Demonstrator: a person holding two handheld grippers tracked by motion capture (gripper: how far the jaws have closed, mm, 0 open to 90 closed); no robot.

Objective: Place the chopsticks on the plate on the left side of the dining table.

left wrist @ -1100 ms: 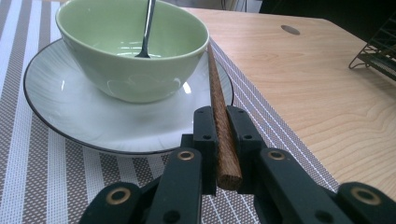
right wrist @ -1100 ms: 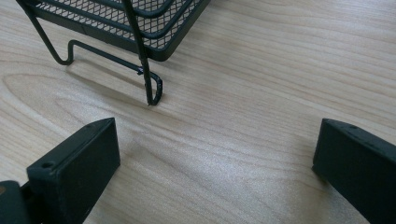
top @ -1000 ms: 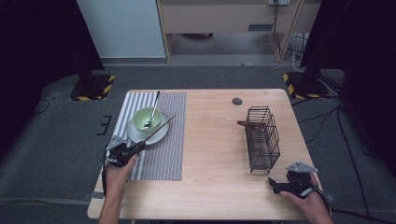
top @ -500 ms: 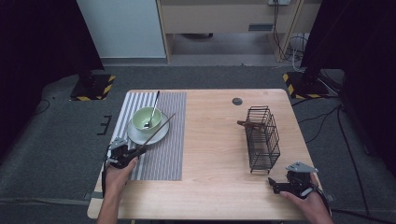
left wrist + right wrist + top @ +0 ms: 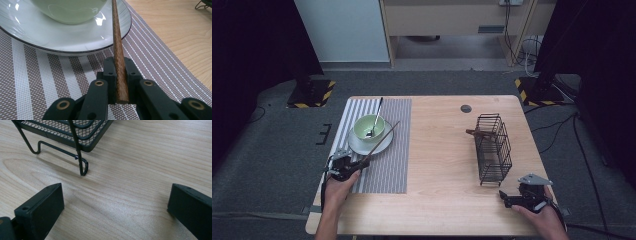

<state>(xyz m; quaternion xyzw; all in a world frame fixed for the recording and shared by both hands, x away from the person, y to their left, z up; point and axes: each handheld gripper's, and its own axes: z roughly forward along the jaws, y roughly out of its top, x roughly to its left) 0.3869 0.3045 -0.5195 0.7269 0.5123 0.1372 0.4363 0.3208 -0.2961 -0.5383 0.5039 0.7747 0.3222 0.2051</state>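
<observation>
My left gripper rests on the striped placemat at the near left, shut on the thick end of a brown wooden chopstick. The chopstick slants up over the rim of a white plate and past a green bowl that holds a spoon. In the left gripper view the chopstick is clamped between the black jaws, with the plate and bowl just ahead. My right gripper sits open on the table at the near right, in front of a black wire basket.
A brown stick-like piece pokes from the basket's far left side. In the right gripper view, the basket's wire foot stands a short way ahead of the wide-open jaws on bare wood. A dark round hole marks the far table.
The left gripper with the chopstick has shifted very slightly toward the near edge. The right gripper has not moved.
</observation>
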